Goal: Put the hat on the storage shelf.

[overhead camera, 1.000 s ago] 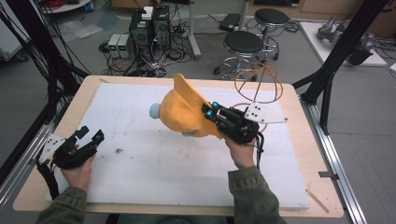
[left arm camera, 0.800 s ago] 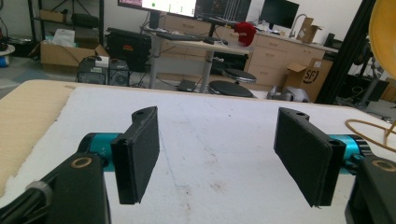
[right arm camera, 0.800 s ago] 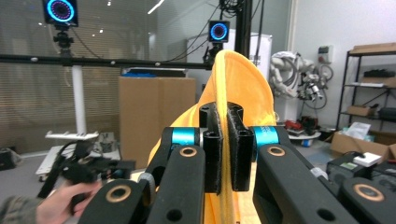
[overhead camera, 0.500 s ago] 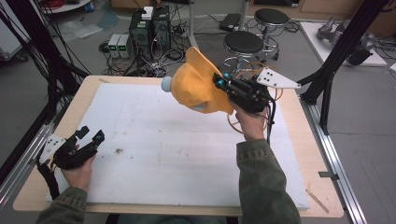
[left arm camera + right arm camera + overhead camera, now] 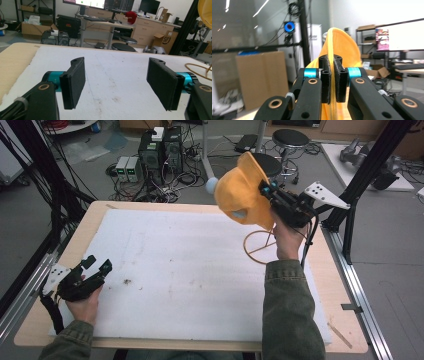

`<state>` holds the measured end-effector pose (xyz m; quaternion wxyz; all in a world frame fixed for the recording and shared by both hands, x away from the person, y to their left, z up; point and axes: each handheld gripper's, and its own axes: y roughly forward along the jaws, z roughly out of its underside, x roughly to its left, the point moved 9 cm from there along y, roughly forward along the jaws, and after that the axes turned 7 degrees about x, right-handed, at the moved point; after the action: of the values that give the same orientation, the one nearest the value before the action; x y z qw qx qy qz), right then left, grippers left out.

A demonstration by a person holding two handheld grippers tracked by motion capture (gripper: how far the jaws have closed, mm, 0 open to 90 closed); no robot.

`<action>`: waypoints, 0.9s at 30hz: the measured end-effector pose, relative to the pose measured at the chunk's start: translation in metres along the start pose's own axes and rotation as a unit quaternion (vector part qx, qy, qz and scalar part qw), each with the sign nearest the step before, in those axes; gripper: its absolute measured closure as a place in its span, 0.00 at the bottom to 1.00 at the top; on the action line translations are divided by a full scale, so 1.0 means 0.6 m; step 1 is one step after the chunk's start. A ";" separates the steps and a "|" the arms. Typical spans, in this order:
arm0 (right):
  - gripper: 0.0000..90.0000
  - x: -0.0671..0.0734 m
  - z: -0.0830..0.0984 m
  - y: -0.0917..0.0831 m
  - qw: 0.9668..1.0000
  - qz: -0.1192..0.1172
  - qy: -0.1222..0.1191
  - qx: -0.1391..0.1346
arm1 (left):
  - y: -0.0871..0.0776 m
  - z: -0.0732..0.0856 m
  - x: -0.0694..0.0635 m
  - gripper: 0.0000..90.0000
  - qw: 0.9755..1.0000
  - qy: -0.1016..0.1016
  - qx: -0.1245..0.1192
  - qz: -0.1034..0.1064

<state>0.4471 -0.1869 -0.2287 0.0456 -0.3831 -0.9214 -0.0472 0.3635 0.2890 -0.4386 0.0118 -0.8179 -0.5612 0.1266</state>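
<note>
The right gripper [image 5: 267, 190] is raised above the far right part of the counter [image 5: 200, 330], and its jaws are clamped on a yellow cap [image 5: 242, 190]. In the right gripper view the two black jaws press together on a thin edge of the cap [image 5: 339, 47], whose yellow cloth rises above them. Seen from the high view, the cap hangs in the air, clear of the counter, with a pale blue patch on its side and a pale blue round bit at its far edge. Below it, on the white mat [image 5: 190, 270] that covers the counter, stands a wire stand [image 5: 257, 247] with a ring base.

The left gripper [image 5: 97, 265] rests low at the near left corner of the mat, held in the person's left hand [image 5: 82, 302]. Its jaws stand wide apart with nothing between them; the left gripper view shows bare white mat [image 5: 115, 75] in the gap, with a few dark specks.
</note>
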 end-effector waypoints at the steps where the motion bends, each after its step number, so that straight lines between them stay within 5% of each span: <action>1: 0.96 -0.008 -0.001 -0.004 1.000 0.003 0.002 -0.002 | 0.000 0.000 -0.001 0.36 1.000 0.000 -0.001 0.001; 11: 0.96 -0.117 0.004 -0.056 0.996 0.076 0.037 -0.026 | 0.001 0.000 0.000 0.36 1.000 -0.002 0.001 -0.001; 19: 0.96 -0.171 0.024 -0.078 0.991 0.087 0.083 -0.056 | 0.002 0.002 0.000 0.36 1.000 -0.002 0.003 0.000; 27: 0.96 -0.235 0.072 -0.110 0.978 0.119 0.155 -0.080 | 0.004 0.003 -0.002 0.36 1.000 -0.004 0.004 0.008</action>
<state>0.4977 -0.3269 -0.2917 0.1620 -0.4807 -0.8442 -0.1733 0.3647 0.2868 -0.4406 0.0123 -0.8217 -0.5543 0.1320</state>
